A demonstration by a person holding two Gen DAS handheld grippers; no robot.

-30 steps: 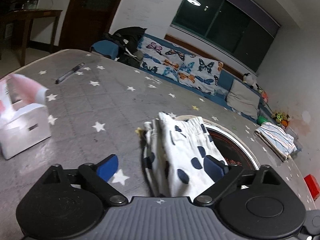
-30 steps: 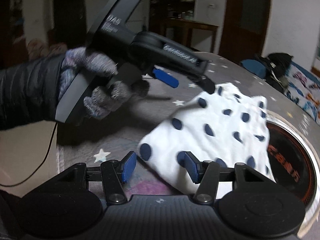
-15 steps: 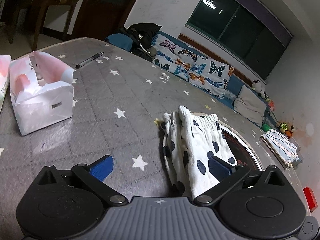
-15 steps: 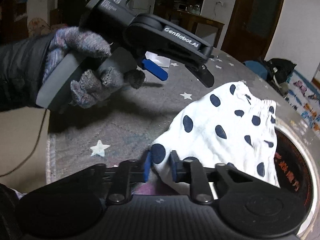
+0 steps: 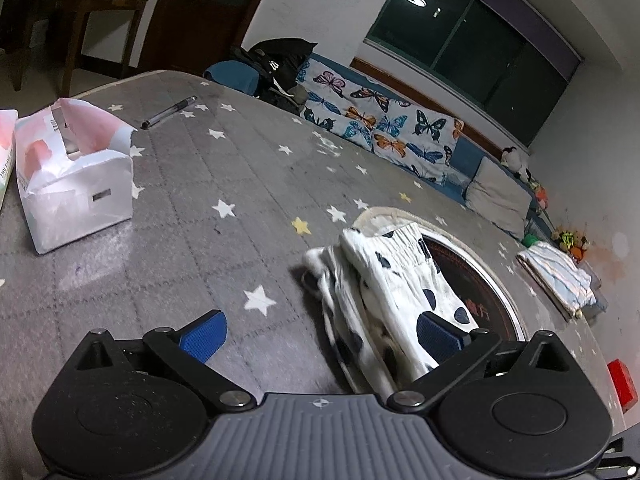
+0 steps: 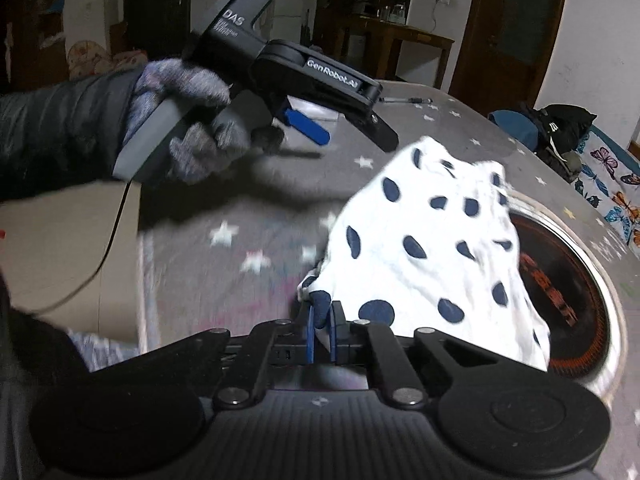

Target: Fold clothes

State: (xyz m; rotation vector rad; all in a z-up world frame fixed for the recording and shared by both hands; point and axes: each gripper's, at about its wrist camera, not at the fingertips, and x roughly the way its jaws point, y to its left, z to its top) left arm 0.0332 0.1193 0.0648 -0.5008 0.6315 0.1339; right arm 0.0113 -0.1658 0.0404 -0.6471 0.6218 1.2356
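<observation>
Polka-dot garment [image 6: 432, 240] lies bunched on the grey star-patterned counter [image 5: 224, 184], partly over a round mat [image 6: 576, 280]. Right claw [image 6: 320, 334] is closed tightly on its near corner. Left claw [image 5: 320, 330] is wide open, holding nothing, with the garment between its fingers.
</observation>
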